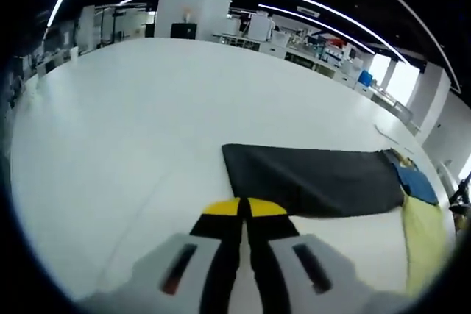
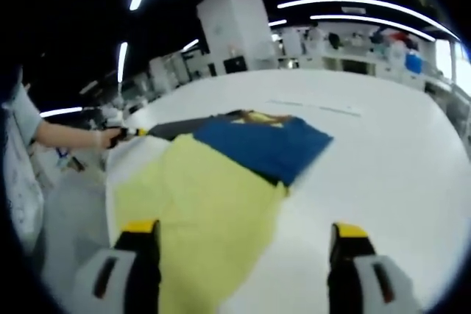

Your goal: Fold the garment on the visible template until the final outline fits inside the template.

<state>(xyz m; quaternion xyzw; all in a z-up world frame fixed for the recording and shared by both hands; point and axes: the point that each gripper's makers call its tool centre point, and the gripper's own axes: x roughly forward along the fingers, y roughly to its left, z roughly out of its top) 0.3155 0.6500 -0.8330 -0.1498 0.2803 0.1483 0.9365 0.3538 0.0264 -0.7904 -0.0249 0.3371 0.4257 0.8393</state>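
Note:
The garment lies flat on the white table, with a yellow part and a blue part. In the left gripper view the blue part and yellow part sit at the far right. A dark rectangular sheet lies beside them, seen again as a dark strip behind the garment. My left gripper is shut, with nothing visible between its tips, just short of the dark sheet's near edge. My right gripper is open wide, its left jaw over the yellow cloth.
A person's forearm reaches in from the left, holding the left gripper at the table's edge. Shelves and benches stand beyond the far side of the table. Bare tabletop spreads right of the garment.

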